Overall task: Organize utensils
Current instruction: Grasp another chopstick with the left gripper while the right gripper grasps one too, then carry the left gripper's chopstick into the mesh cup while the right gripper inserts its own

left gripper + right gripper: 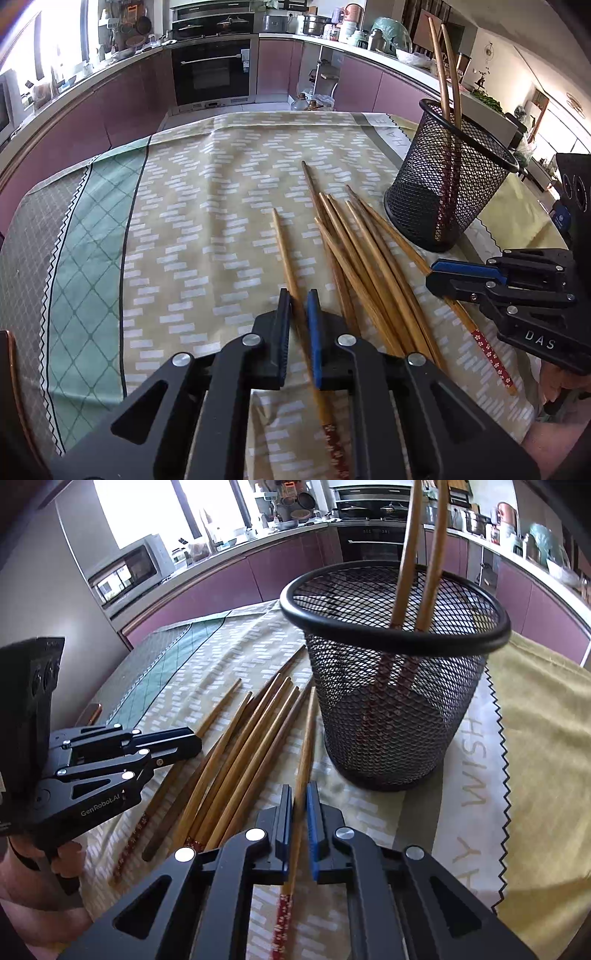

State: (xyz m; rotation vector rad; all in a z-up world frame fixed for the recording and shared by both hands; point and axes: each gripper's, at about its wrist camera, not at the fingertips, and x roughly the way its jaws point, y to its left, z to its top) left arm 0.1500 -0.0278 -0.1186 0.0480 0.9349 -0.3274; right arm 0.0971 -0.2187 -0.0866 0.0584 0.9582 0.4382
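Evidently each gripper, left (298, 295) and right (300, 790), clamps one wooden chopstick (286, 251), ready for the black mesh cup (395, 686).

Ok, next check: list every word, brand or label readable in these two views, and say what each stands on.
"GenRobot.AI": side of the left gripper, right wrist view.
"DAS": body of the right gripper, cut off by the frame edge.
"WISH": pale band of the tablecloth, beside the mesh cup.
"HA": same band, left wrist view; remaining letters unclear.
Oven door sticker: too small to read.
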